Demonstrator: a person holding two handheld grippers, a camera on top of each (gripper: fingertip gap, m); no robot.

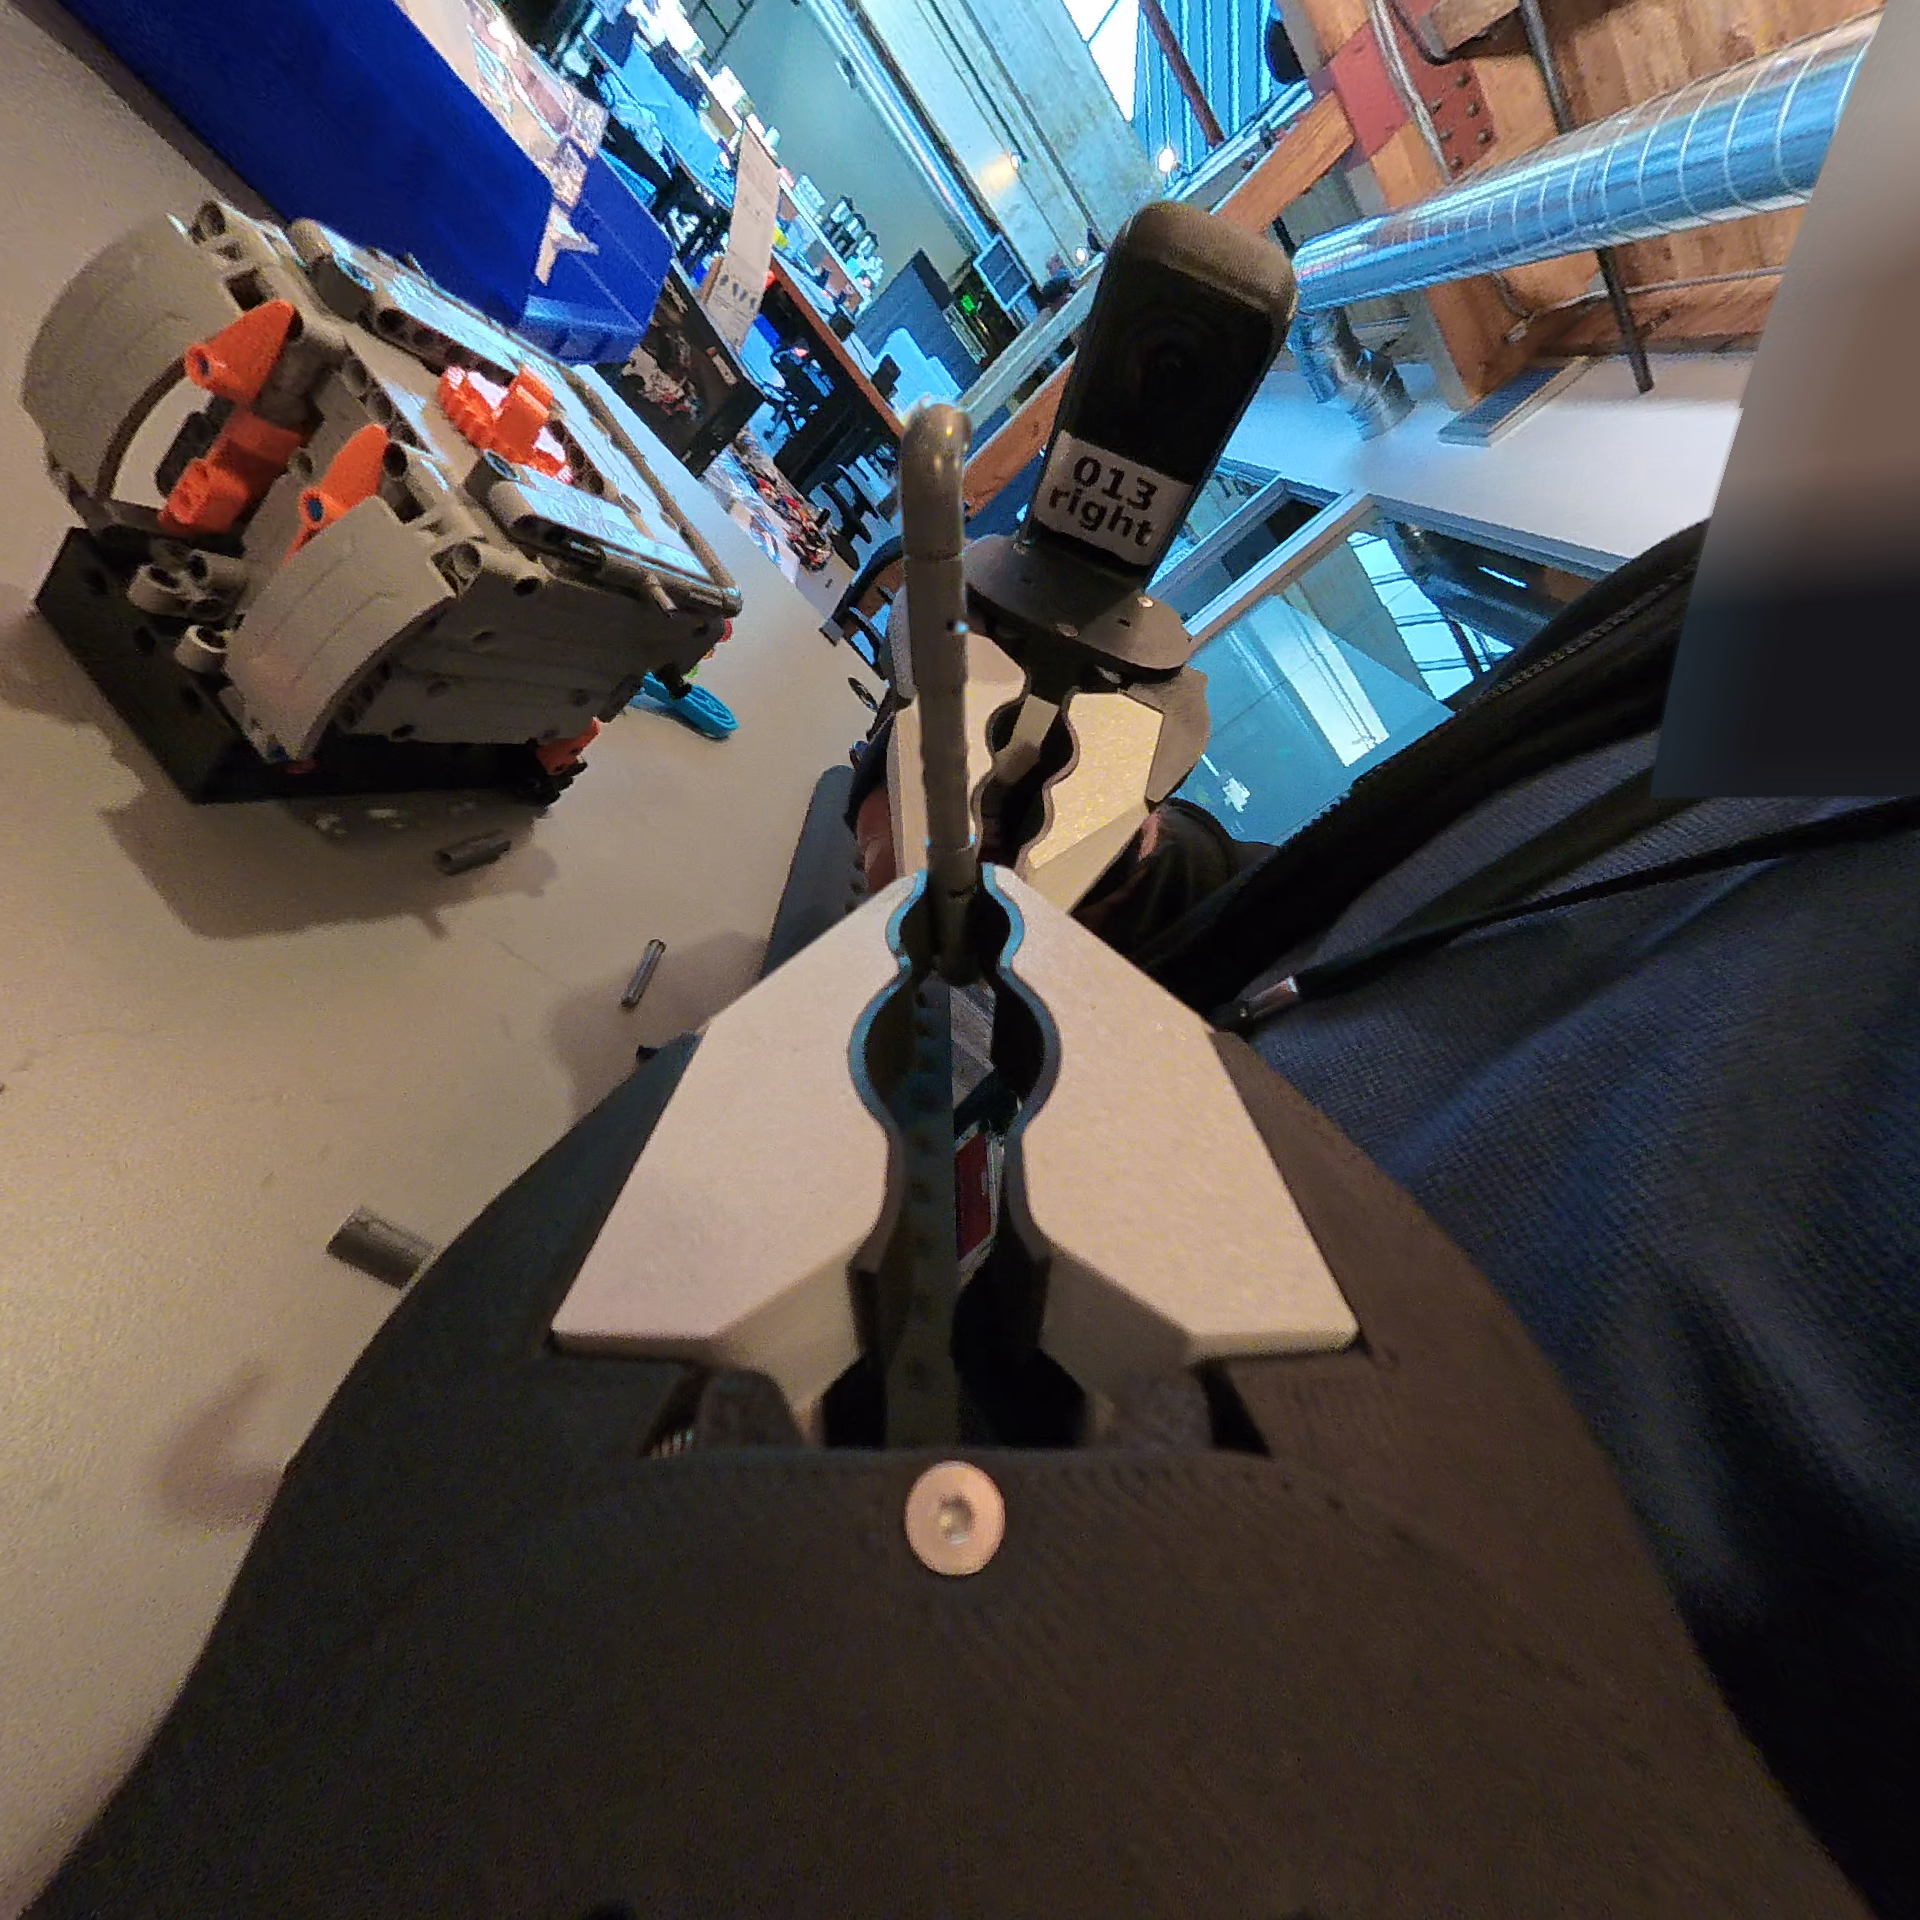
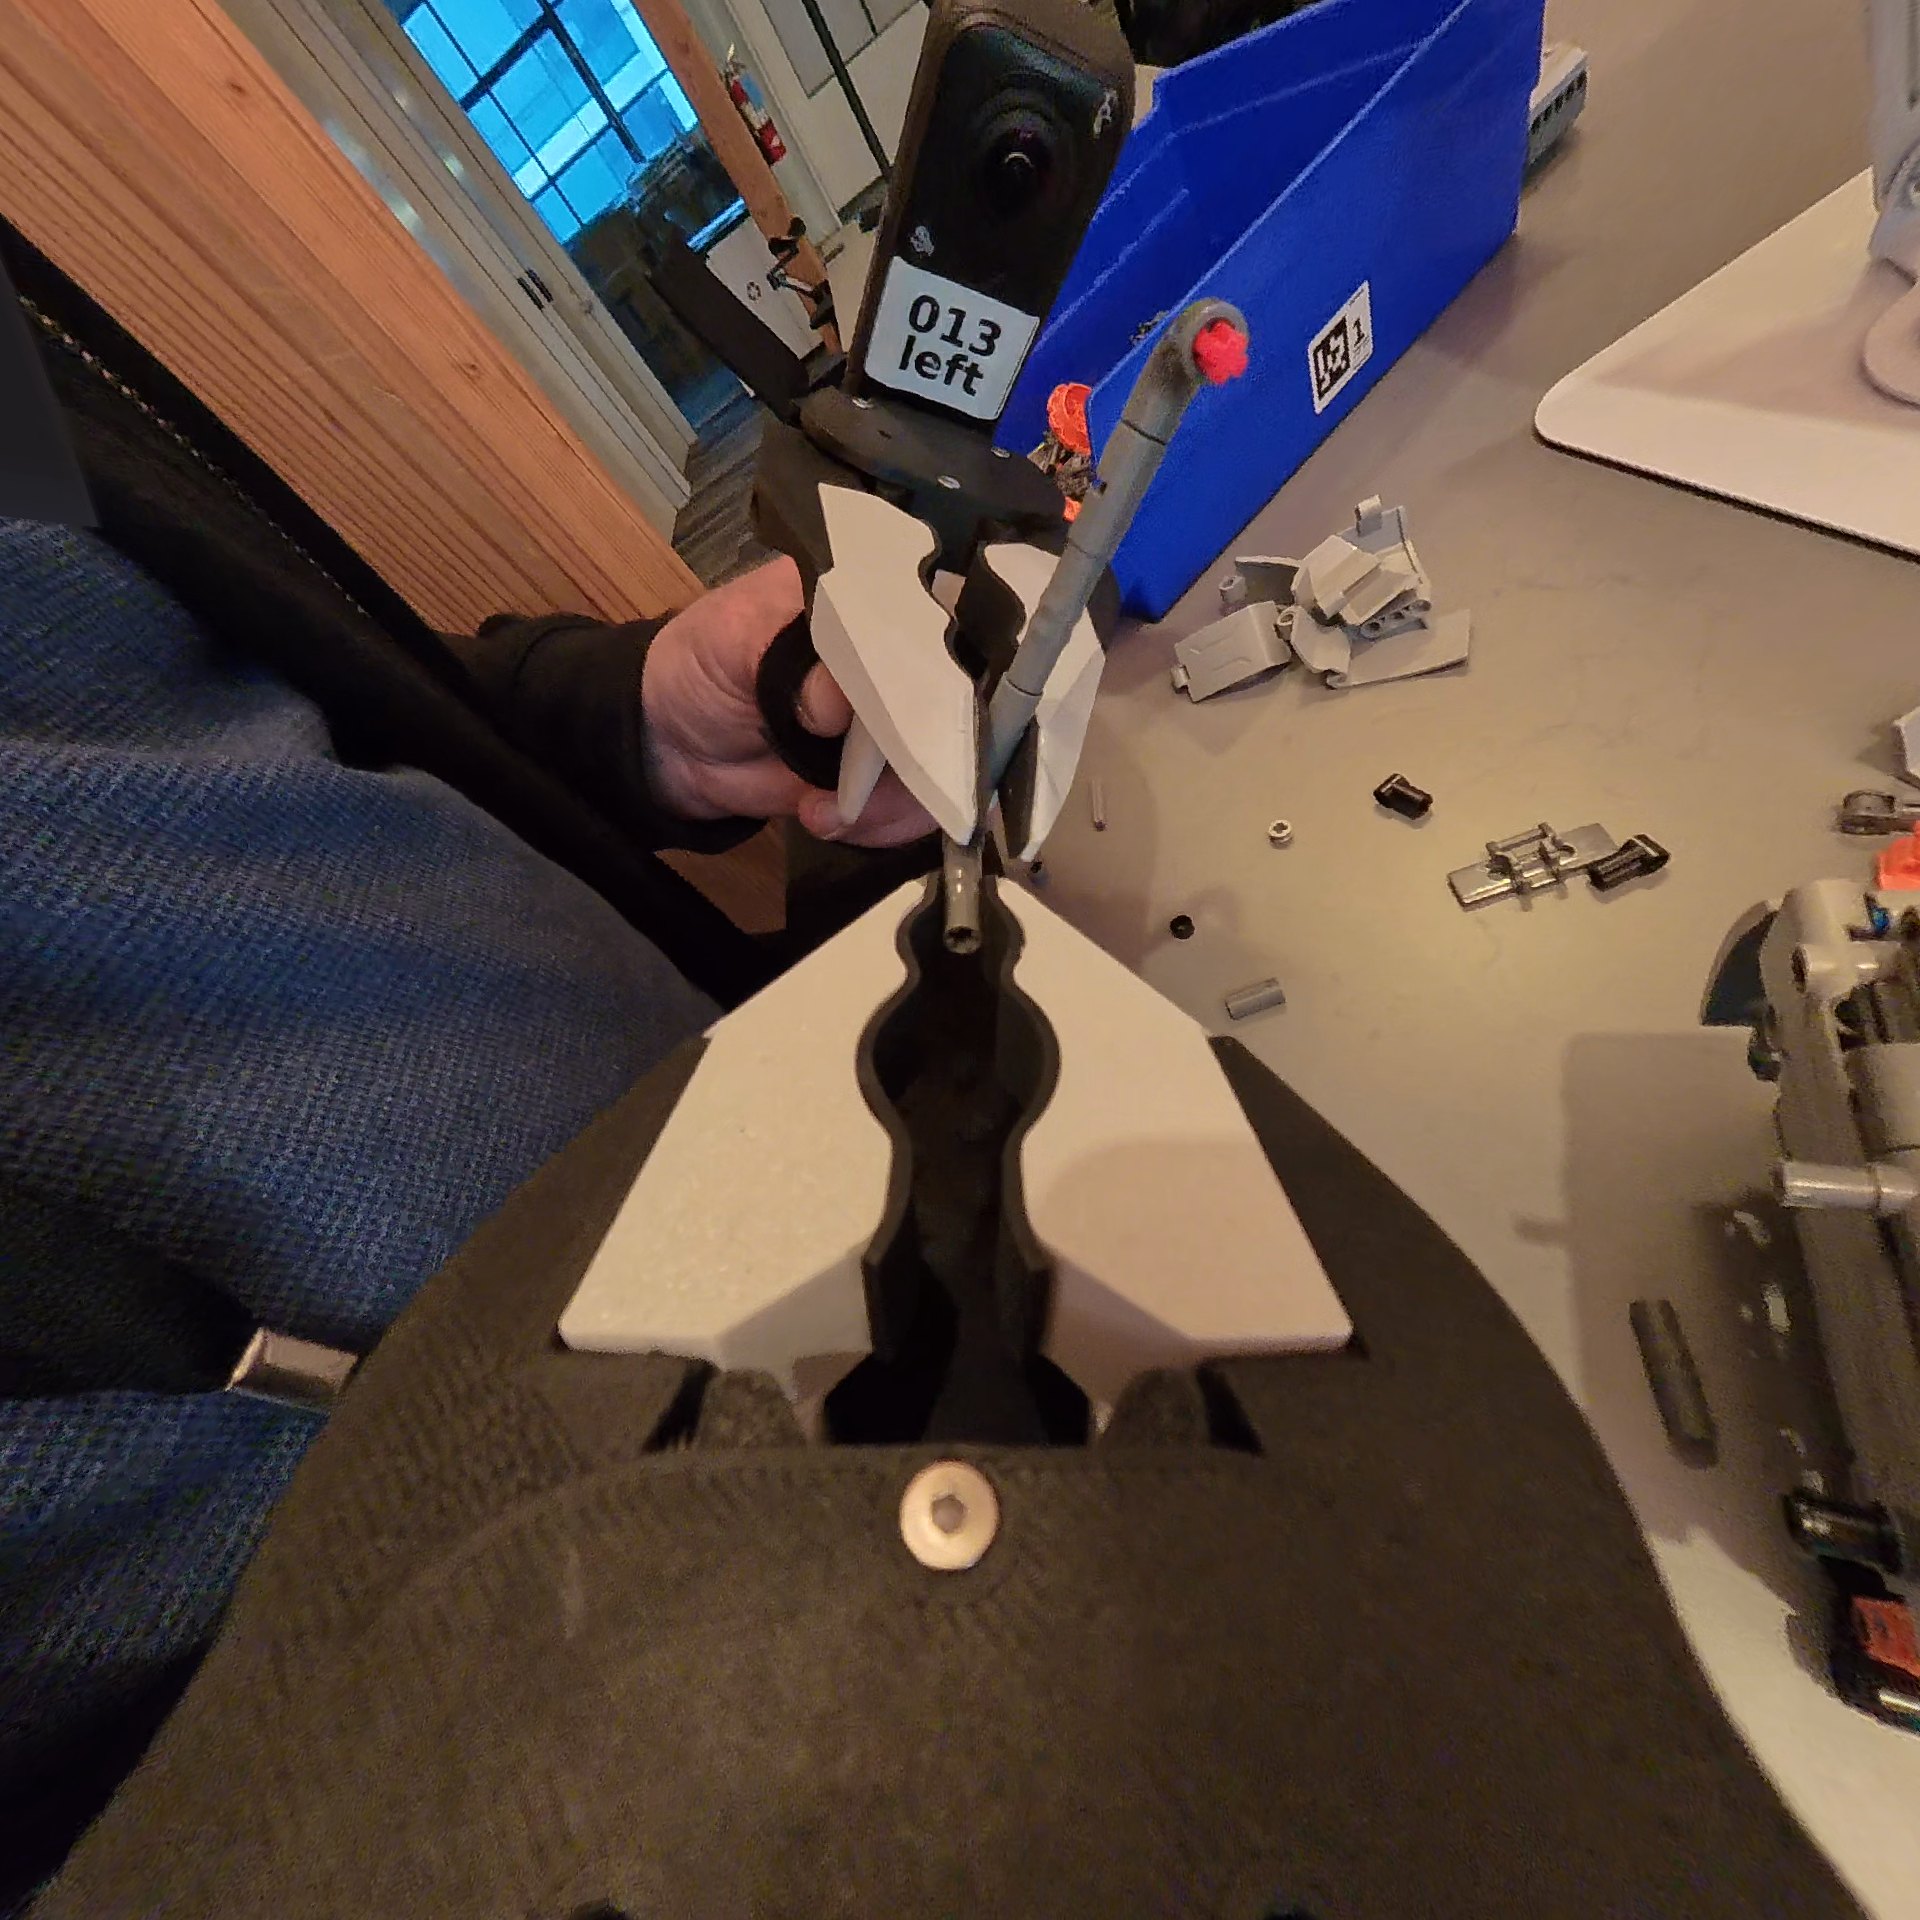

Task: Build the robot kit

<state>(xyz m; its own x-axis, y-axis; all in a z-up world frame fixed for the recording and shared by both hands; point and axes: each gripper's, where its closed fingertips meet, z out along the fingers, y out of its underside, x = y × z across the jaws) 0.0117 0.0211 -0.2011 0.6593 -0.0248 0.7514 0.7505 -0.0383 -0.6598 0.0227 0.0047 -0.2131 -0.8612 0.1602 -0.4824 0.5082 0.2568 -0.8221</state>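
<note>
My left gripper (image 1: 956, 904) is shut on a long grey rod (image 1: 935, 623) held in the air beside the table edge. In the right wrist view the rod (image 2: 1101, 488) runs up from the left gripper (image 2: 992, 821) to a ring end with a red pin (image 2: 1218, 350). My right gripper (image 2: 961, 899) faces the left one and is shut on the rod's hollow lower end. Its white fingers (image 1: 1101, 758) show just behind the rod in the left wrist view. A hand (image 2: 717, 707) holds the left gripper.
A grey and orange brick-built model (image 1: 343, 499) stands on the grey table (image 2: 1455, 935), with a blue bin (image 2: 1299, 260) behind it. Loose grey parts (image 2: 1340, 613) and small pins (image 1: 379, 1242) lie scattered. A white board (image 2: 1745, 384) lies at the far right. A person's blue sweater (image 1: 1558, 1247) is close. The tips of both grippers are at nearly the same place.
</note>
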